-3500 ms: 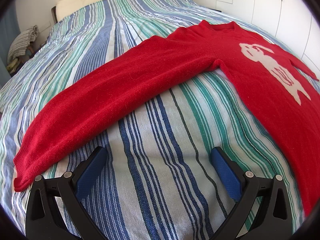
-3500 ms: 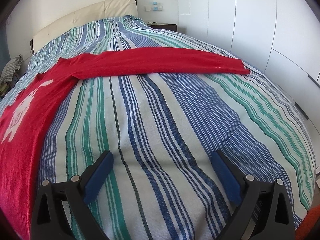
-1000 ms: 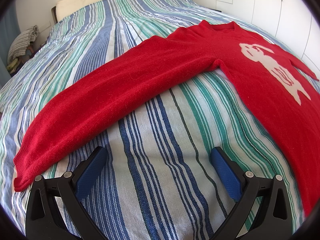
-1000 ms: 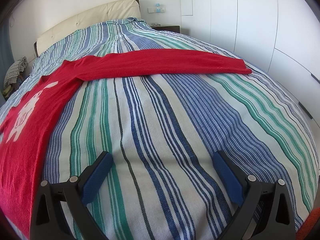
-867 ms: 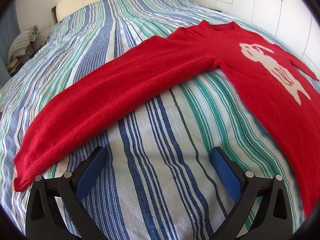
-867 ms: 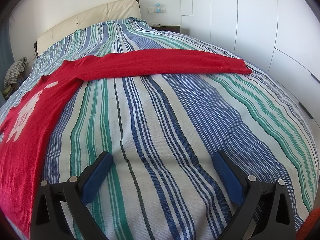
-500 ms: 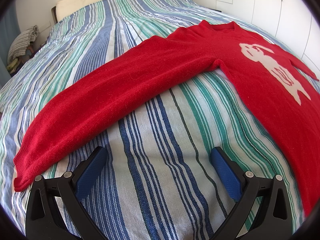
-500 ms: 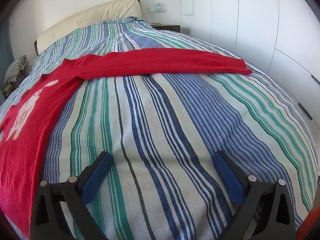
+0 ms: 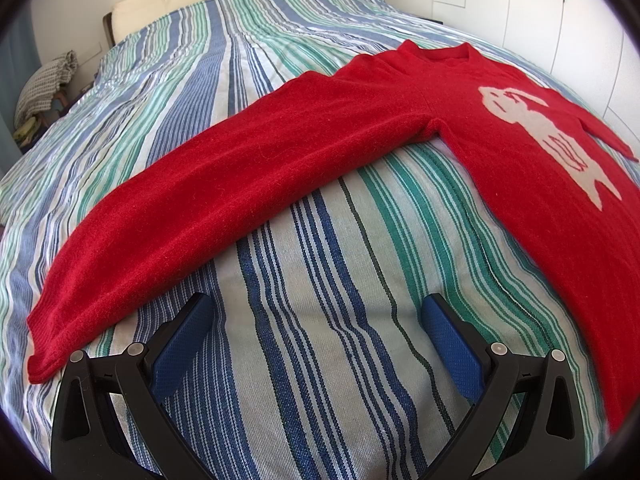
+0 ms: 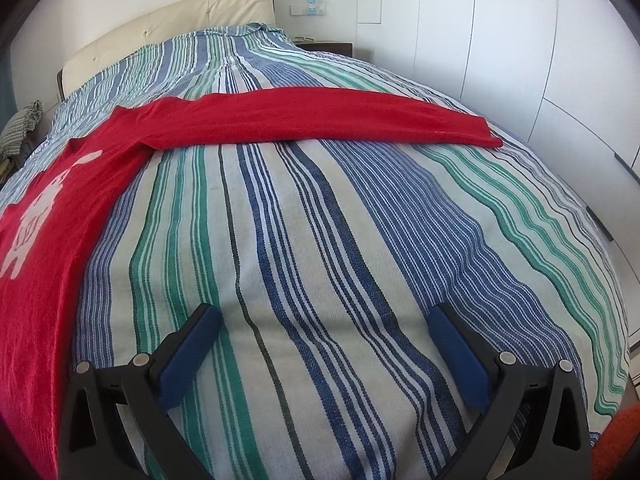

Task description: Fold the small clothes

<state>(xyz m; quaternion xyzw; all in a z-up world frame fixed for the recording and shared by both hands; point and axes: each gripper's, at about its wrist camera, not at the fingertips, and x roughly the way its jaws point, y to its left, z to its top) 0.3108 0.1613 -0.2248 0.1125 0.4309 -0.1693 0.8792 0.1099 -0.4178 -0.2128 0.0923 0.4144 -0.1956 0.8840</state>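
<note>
One red sweater (image 9: 360, 136), two grippers, one striped bedspread (image 9: 320, 320). The sweater is laid flat on the bedspread, sleeves outstretched, ahead of both tools and untouched. Left gripper (image 9: 316, 320): spread wide, empty, near one sleeve. Right gripper (image 10: 324, 332): spread wide, empty, well short of the other sleeve. A white figure (image 9: 548, 136) is knitted on the chest.

Bright red sweater (image 9: 304, 152) with a pale cream figure (image 9: 548, 136) knitted on the front (some animal shape, can't tell which). The bedspread (image 10: 320, 240) is off-white with stripes in dark blue, lighter blue and green, plus thin black lines. Headboard (image 10: 168, 36) is cream, wardrobe doors (image 10: 520, 40) plain white. Both grippers have black arms with blue pads (image 9: 184, 344).
</note>
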